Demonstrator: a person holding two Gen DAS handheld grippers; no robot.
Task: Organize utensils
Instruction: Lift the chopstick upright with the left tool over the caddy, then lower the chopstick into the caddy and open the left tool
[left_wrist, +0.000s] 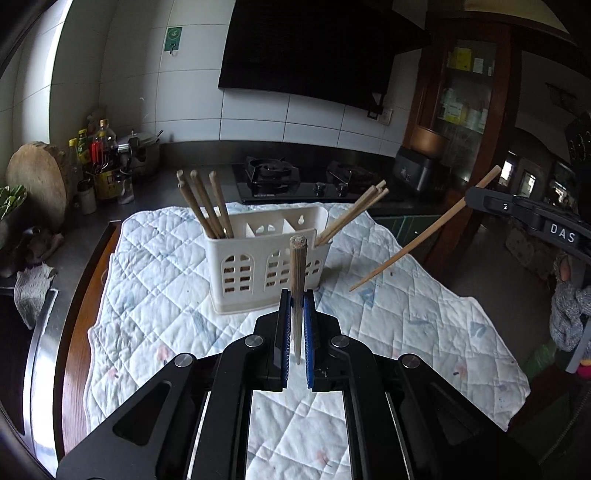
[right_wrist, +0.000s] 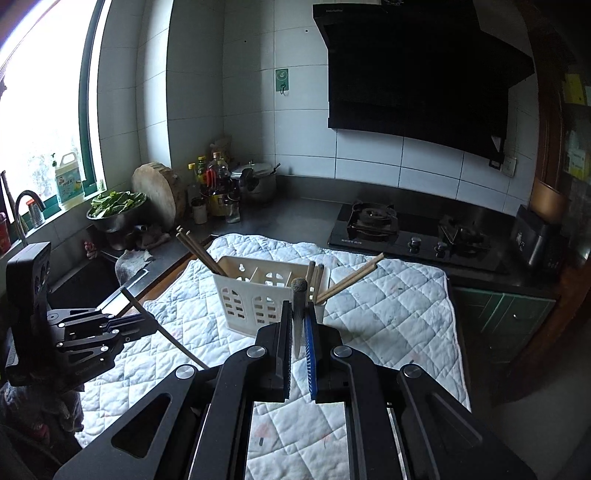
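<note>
While raised at frame centre above the white holder (left_wrist: 266, 258), left gripper (left_wrist: 296, 295) and right gripper (right_wrist: 298, 306), jaws each clenched on one chopstick (left_wrist: 297, 280); quilted cloth (left_wrist: 406, 314) beneath.

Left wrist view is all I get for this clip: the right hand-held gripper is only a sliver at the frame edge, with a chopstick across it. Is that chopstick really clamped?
Observer: Yes. The right wrist view shows the right hand-held gripper shut on its chopstick, blunt end forward.
Operator: Is anything in the holder hidden behind my left-held chopstick?
Observer: Yes, upright chopsticks stand in the right-end compartment of the holder.
Operator: What is beyond the cutting board?
Observer: A window with a detergent jug on its sill, and a faucet.
</note>
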